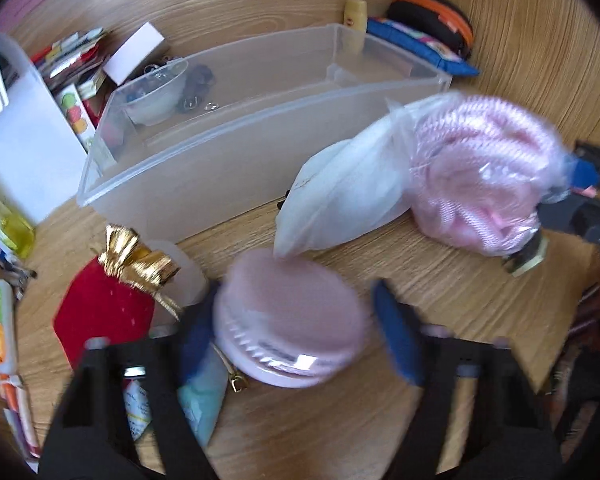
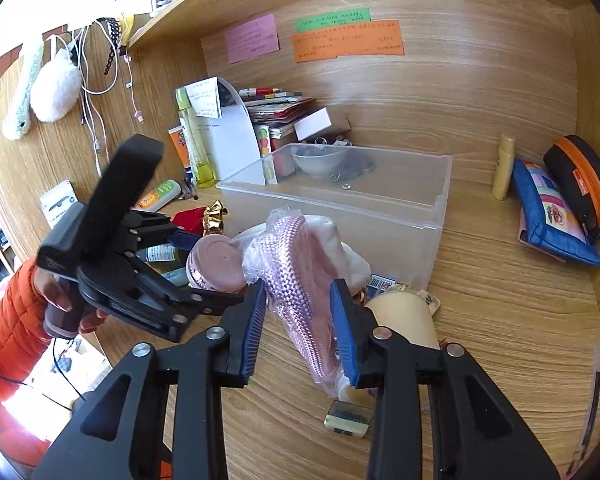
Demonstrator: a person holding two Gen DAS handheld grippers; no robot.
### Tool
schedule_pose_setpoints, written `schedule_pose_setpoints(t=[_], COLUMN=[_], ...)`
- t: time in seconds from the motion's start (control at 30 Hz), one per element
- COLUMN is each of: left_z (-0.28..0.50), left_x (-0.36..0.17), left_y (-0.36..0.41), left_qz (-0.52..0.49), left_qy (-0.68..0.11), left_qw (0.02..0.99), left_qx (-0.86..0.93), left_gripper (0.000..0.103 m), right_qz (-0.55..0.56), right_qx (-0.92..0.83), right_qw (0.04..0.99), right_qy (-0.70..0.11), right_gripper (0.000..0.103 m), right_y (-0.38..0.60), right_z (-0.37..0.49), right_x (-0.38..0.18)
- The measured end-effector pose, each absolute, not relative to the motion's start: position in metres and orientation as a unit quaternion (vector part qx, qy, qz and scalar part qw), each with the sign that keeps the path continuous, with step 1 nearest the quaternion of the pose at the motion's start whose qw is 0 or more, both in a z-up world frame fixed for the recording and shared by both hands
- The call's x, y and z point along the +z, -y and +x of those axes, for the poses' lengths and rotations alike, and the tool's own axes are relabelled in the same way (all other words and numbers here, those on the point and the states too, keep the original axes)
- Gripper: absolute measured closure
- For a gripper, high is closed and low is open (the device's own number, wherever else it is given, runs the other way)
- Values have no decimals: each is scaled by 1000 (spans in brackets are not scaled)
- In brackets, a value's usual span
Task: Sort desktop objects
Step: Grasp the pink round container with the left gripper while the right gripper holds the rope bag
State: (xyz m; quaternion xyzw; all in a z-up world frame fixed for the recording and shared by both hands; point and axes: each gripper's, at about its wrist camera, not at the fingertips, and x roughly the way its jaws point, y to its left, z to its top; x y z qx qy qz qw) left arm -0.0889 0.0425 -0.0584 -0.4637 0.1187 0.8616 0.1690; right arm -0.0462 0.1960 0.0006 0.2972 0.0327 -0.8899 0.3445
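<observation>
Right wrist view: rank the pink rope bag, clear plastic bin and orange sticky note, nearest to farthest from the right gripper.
1. Pink rope bag, between the right gripper's fingers.
2. Clear plastic bin, behind it, mid-desk.
3. Orange sticky note, on the back wall.

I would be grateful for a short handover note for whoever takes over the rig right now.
Left gripper: jaws around the pink-lidded jar on the desk, right pad apart from it, not gripped.
Right gripper: open around the bagged pink rope, pads apart from it.
Clear plastic bin: holds a white bowl and small bits.
Done: little sorted yet.
Left: jar, rope, white pouch, red gift bag remain on the desk.
</observation>
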Motion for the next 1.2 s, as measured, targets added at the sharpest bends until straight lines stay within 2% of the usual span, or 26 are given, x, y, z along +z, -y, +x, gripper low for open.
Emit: schedule_pose_setpoints(t=[0.13,0.47,0.63,0.9,0.97,1.0,1.03,1.1,1.2], left_z=[-89,-99,-99,-99,-98,-96,-95,-92,-86], left_x=[-58,-51,-46,-36,-35,-35,-34,-32,-27], left_y=[-47,-41,-52,-50,-48,-46,-44,-38,-28], left_qz=[-463,-491,-492,-485,-484,-483,-481,-477,-469], left_qy=[-112,-5,9,19,16,17,17,21,29], left_qw=[175,226,244,257,259,257,257,253,249], left_qx=[862,841,836,836,836,837,838,842,847], left_gripper=[38,38,38,38,38,38,38,38,38], right_qz=[297,288,270,252,255,257,256,265,271], right_qx=[-890,-897,-902,-898,-901,-904,-908,-907,-908], right_qw=[343,327,313,298,288,277,267,275,278], right_qy=[-33,-71,-121,-201,-201,-201,-197,-180,-157], right_gripper=[72,65,51,51,53,57,69,83,84], right_y=[-196,-193,-187,-164,-159,-156,-154,-154,-155], right_z=[-46,-34,-18,-3,-10,-14,-19,-26,-30], right_x=[0,0,-4,-21,-24,-25,-25,-25,-22])
